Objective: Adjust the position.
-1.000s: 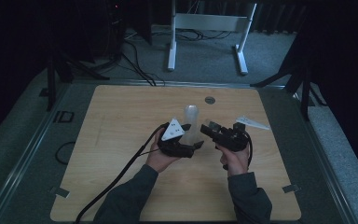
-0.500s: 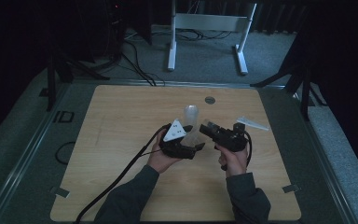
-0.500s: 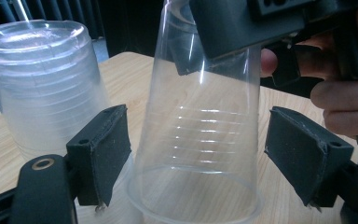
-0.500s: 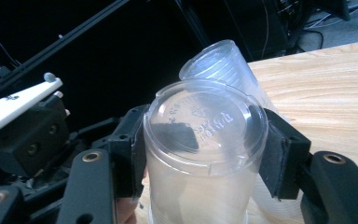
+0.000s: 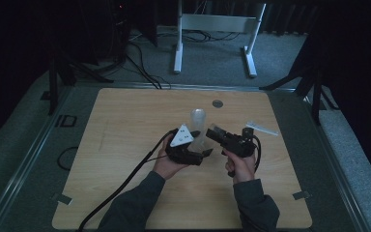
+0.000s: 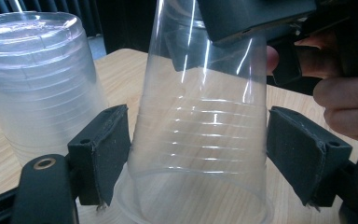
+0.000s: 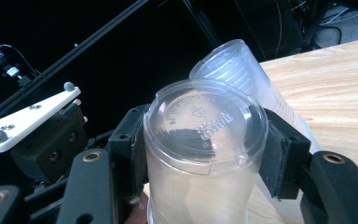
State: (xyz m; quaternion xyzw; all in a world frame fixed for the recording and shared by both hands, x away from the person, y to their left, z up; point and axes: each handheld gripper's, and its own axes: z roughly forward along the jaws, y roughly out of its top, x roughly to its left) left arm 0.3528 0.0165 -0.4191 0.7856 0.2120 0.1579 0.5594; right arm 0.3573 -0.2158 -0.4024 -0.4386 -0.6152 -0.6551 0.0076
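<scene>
You had the clear plastic cup (image 6: 200,140) upside down between both claws, just above the middle of the table (image 5: 125,121), with its closed bottom upward and its open rim toward the wood. Your right claw (image 7: 205,158) was clenched around the narrow top end, just under the closed bottom, one pad on each side. Your left claw (image 5: 204,153) sat lower, near the wide rim. Its jaws had just been closing a little, and its pads (image 6: 105,149) lay against the two walls, so it looked to be grasping the cup as well, though lightly, since the walls showed no dent. This cup would have handled as very light, thin and springy: it is smooth and slippery, and it buckles or cracks under a hard squeeze. The ribbed band and the stiff bottom ring were the safer places to take hold of, since the mid-wall flexes most. A second, wider rim showed just below the cup in the left gripper view, and the right gripper view gave its walls a cloudy look, so more cups may have been nested inside; you could not tell for sure. Nothing else was inside it. Just beyond it, on the far side, the stack of cups (image 5: 197,118) stood upside down on the table, several nested together, close to the held cup but apart from it.
</scene>
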